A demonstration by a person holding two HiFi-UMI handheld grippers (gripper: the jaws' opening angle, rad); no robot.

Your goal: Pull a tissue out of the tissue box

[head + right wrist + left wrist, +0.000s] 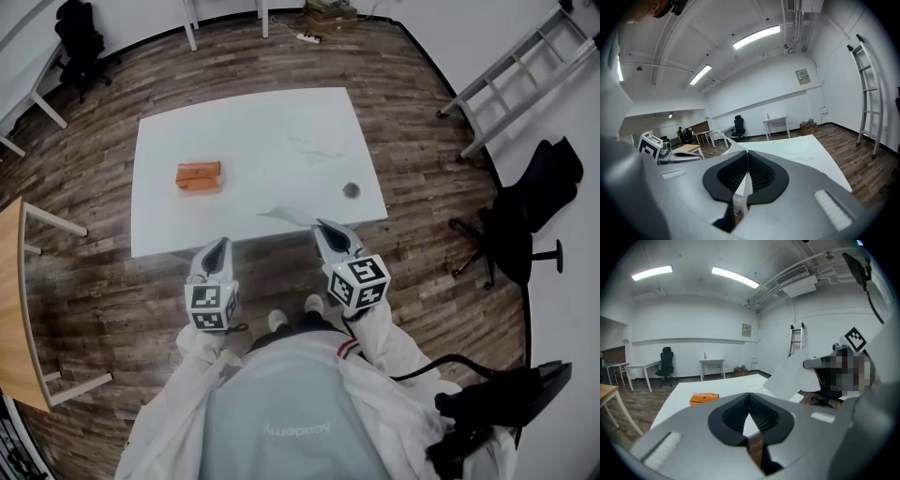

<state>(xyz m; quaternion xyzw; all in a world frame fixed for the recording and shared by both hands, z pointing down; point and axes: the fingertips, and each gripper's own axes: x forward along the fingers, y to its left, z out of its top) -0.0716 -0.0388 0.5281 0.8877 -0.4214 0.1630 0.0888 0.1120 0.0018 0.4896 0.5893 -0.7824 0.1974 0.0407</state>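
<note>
Right hand-held gripper (330, 230) up front, jaws clamped tight on a white tissue (284, 216) that fans out to its left. It's fully clear of the orange tissue box (199, 176), which sits well ahead and left on the white surface (253, 122). Left hand-held gripper (218, 246) alongside, jaws closed, nothing in them. The danger, I'd say: a thin sheet pinched at one edge could tear or slip if it snags the surface's near edge just beneath. Room is generous, with bare top ahead, a small round object (352, 189) ahead-right by the edge, and a ladder (525, 75) far right.
</note>
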